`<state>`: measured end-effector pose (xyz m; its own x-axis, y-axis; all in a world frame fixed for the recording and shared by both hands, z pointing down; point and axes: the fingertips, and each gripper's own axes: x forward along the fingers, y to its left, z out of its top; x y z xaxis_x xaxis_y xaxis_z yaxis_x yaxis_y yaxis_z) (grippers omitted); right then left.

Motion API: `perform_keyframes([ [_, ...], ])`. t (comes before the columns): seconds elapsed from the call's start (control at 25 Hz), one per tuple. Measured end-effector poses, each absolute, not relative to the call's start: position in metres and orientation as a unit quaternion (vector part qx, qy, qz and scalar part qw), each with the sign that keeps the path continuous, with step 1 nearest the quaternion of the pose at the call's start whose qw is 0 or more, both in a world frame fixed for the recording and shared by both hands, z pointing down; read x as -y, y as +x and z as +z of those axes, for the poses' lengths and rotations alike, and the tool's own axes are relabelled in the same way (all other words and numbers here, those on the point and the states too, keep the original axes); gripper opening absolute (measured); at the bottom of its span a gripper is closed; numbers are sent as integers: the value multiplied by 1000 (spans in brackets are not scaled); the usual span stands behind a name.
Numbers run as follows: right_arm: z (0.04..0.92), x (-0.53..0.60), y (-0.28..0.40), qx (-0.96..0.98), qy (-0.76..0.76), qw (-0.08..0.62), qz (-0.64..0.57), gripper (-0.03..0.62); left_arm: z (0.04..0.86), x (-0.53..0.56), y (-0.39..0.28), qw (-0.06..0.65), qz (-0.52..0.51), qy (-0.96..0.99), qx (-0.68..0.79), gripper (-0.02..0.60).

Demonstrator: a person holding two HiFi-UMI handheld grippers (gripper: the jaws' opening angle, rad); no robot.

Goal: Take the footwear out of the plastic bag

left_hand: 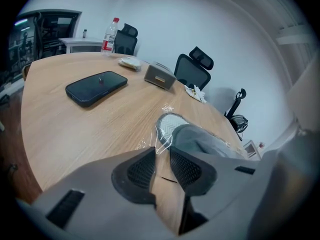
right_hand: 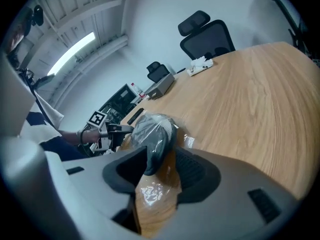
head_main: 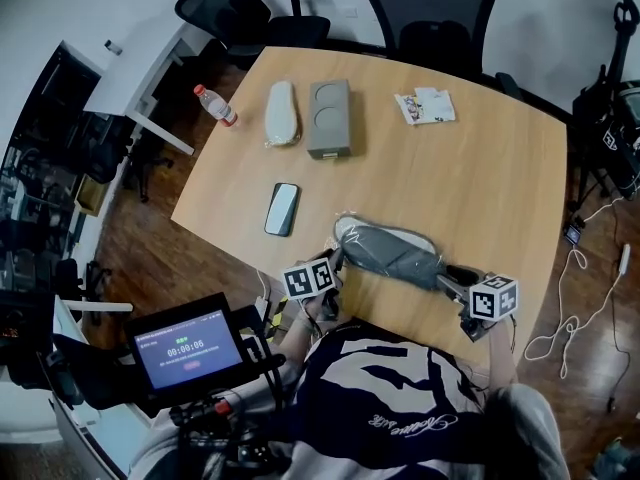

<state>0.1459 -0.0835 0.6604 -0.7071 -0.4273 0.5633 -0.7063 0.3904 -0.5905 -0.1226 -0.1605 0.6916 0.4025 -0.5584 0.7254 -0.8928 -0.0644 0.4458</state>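
Only close up are both seen open: bag (left_hand: 163, 134) straddled by left gripper (left_hand: 162, 150), shoe (right_hand: 150, 129) by right gripper (right_hand: 161, 154).

The bagged shoe (head_main: 395, 253) lies at the table's (head_main: 480, 178) near edge, phone (head_main: 282, 209) and box (head_main: 330, 118) behind it.

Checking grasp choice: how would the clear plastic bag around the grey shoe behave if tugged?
The plastic bag looks thin and crinkled, so it probably flops and stretches rather than holding shape. Its glossy film may slip when pinched. The grey shoe inside likely outweighs it, so the shoe may stay put.
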Motion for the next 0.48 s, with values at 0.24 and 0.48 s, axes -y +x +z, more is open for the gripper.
perform_keyframes([
  [0.24,669,95,139,826,316,186,429,163,696,162,-134,450,210,692,524,5],
  [0.48,668,108,130,834,276,186,440,198,696,165,-131,450,214,697,516,5],
])
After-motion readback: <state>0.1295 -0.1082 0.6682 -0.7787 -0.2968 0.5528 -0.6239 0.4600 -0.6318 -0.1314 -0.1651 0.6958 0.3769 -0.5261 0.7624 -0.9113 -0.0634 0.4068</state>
